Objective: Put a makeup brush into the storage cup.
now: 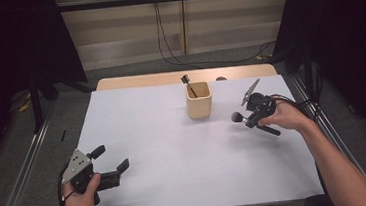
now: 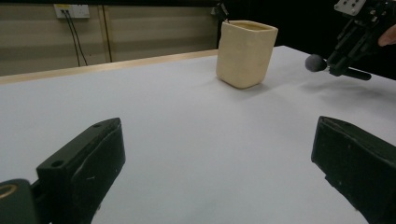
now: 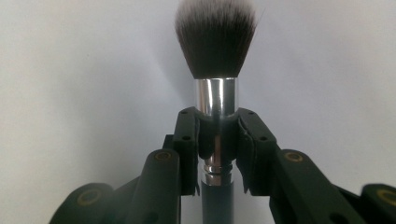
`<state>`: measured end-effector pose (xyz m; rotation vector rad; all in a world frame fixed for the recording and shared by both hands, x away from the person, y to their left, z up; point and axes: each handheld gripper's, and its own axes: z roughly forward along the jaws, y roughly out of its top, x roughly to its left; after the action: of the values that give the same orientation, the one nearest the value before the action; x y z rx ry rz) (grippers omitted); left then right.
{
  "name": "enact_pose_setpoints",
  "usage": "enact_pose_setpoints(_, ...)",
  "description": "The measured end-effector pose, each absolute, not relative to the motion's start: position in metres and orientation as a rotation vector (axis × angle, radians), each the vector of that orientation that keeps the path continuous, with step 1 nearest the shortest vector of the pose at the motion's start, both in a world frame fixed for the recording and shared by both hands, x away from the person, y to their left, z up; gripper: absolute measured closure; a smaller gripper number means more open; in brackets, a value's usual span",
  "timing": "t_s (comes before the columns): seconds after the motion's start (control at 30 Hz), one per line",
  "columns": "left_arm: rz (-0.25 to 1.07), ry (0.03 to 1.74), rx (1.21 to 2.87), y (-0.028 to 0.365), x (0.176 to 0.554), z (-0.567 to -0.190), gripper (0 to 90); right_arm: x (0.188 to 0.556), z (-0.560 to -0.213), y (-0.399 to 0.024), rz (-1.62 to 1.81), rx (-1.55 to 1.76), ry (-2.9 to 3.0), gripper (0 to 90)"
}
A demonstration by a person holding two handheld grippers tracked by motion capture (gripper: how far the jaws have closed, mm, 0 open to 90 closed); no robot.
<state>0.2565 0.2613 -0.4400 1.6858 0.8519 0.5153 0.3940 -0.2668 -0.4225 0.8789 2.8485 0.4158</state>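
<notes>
**Brush in the right claw, cup not yet reached**

The right claw (image 3: 217, 135) is clamped on the brush (image 3: 215, 51) at its silver collar, bristles pointing out ahead and the dark handle running back between the jaws. In the high view the brush (image 1: 237, 117) hangs just right of the cup (image 1: 199, 100), above the table (image 1: 175, 154), with its head aimed toward the cup's lower side. The cup already holds another dark tool (image 1: 187, 82) leaning against its far rim; what that tool is I cannot tell from here.

The left claw (image 1: 111, 162) rests well in front and to the left of the cup, jaws wide, holding nothing.

Risks, as I judge them: the brush sits low beside the cup, so a straight push could knock the wall and tip or slide the light cup, since nothing steadies it. The collar is smooth metal, so the brush may swivel in the grip. Going in, it could also snag the tool already inside.
</notes>
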Motion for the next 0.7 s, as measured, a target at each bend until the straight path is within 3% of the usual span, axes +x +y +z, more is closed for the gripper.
enact_pose_setpoints(0.7, 0.518, 0.843, 1.693, 0.259, 0.256, -0.440, 2.8, 0.373, -0.420, -0.282, 0.745, 1.041, 2.590, 71.4)
